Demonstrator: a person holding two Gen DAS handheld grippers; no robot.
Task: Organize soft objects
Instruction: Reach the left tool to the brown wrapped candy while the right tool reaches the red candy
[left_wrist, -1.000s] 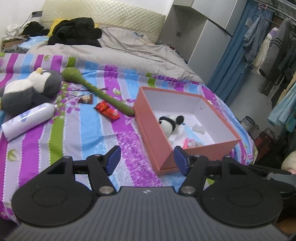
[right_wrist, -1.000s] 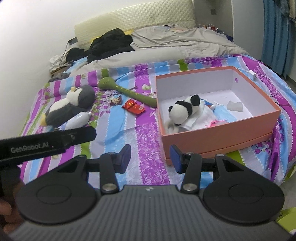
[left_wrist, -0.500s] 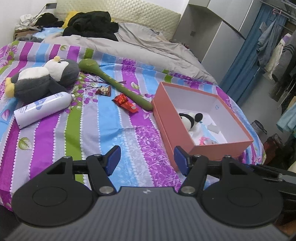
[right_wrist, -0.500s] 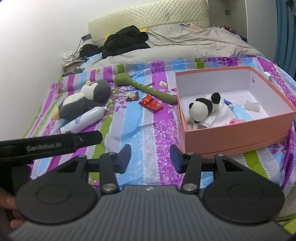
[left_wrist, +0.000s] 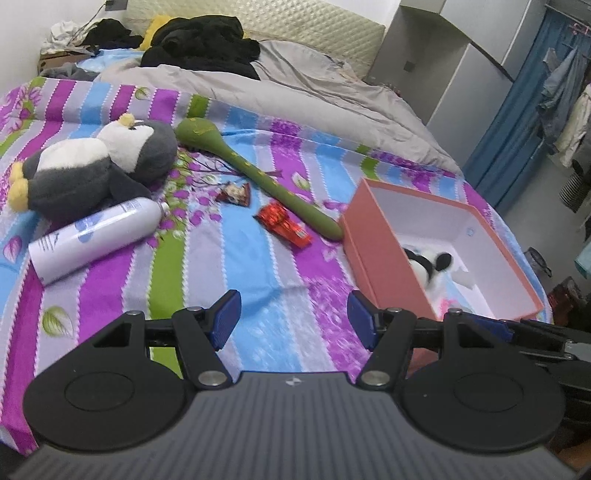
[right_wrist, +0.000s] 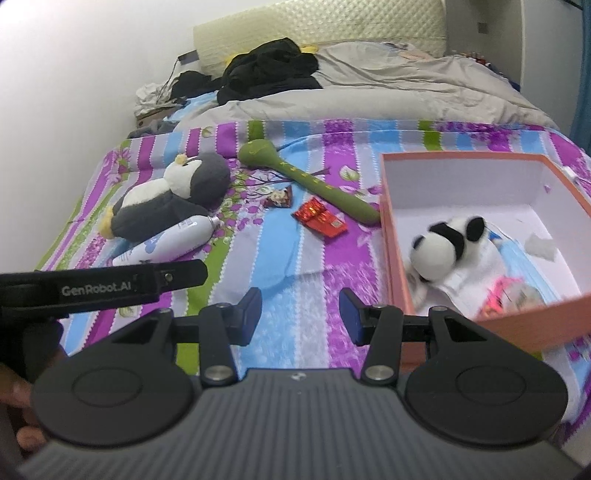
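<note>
A grey and white penguin plush (left_wrist: 96, 170) (right_wrist: 170, 195) lies on the striped bedspread at the left. A green plush snake (left_wrist: 258, 177) (right_wrist: 314, 184) stretches from it toward the orange box (left_wrist: 373, 243) (right_wrist: 395, 236). A small panda plush (left_wrist: 424, 260) (right_wrist: 443, 247) lies inside the box on white and blue cloths. My left gripper (left_wrist: 293, 317) is open and empty above the bedspread, left of the box. My right gripper (right_wrist: 301, 314) is open and empty near the box's front left corner.
A white spray bottle (left_wrist: 96, 236) (right_wrist: 166, 242) lies in front of the penguin. A red packet (left_wrist: 284, 223) (right_wrist: 319, 218) and a small snack wrapper (left_wrist: 234, 192) (right_wrist: 279, 197) lie mid-bed. Grey duvet (left_wrist: 295, 92) and black clothes (left_wrist: 199, 48) are behind. The left gripper's arm (right_wrist: 99, 284) crosses the right view.
Both grippers have moved left and closer to the bed, so the penguin and bottle sit nearer the middle and the box has shifted right. Both stay open and empty.
</note>
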